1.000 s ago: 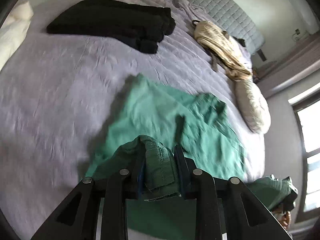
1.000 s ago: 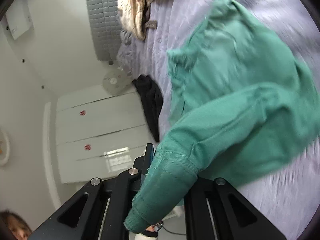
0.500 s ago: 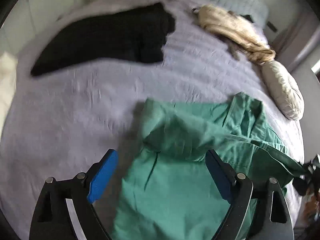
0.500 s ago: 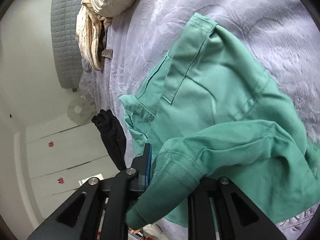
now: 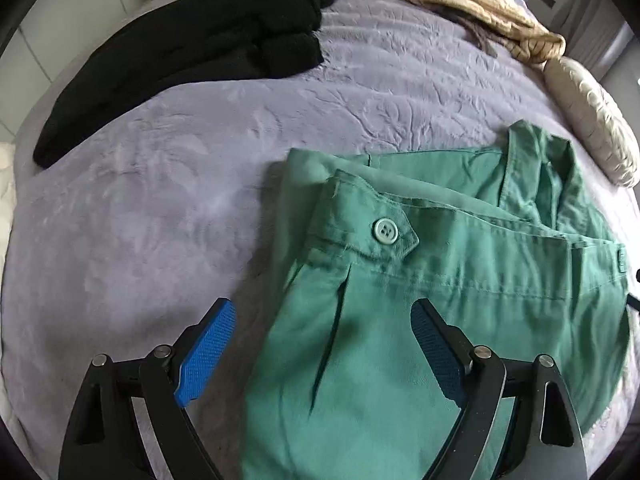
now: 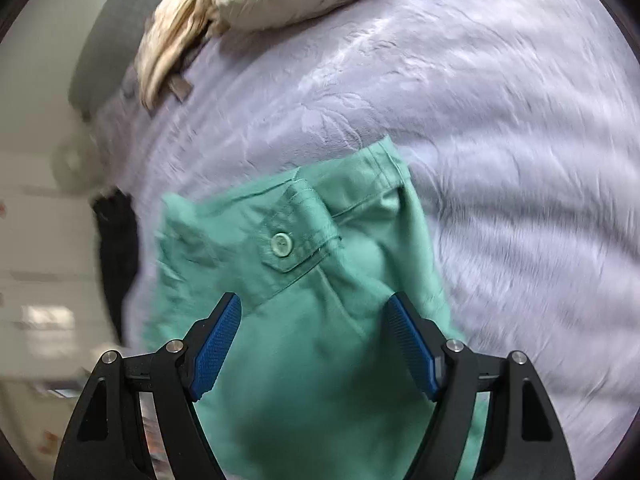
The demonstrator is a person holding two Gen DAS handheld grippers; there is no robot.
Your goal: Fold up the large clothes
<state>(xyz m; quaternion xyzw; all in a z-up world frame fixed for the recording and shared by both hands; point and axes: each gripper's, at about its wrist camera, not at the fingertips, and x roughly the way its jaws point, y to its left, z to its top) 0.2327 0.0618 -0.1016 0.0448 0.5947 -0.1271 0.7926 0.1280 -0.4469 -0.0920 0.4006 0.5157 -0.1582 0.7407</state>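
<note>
Green jacket [image 5: 440,280] lay folded on the lilac bed [image 5: 160,200], left tongs [image 5: 320,344] and right tongs [image 6: 316,344] both spread wide over it, gripping nothing, black clothes [image 5: 200,40] near the far edge, beige garment [image 5: 480,4] and pillow [image 5: 592,116] off toward the far corner.

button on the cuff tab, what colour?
Pale green, matching the green garment. The button shows best in the left wrist view; the right wrist view is blurred.

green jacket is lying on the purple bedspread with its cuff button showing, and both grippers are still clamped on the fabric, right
Not quite. Both are open: the left gripper and right gripper have their jaws spread above the green jacket, gripping nothing, as each wrist view shows. The rest holds: it lies on the purple bedspread with the cuff button showing.
</note>
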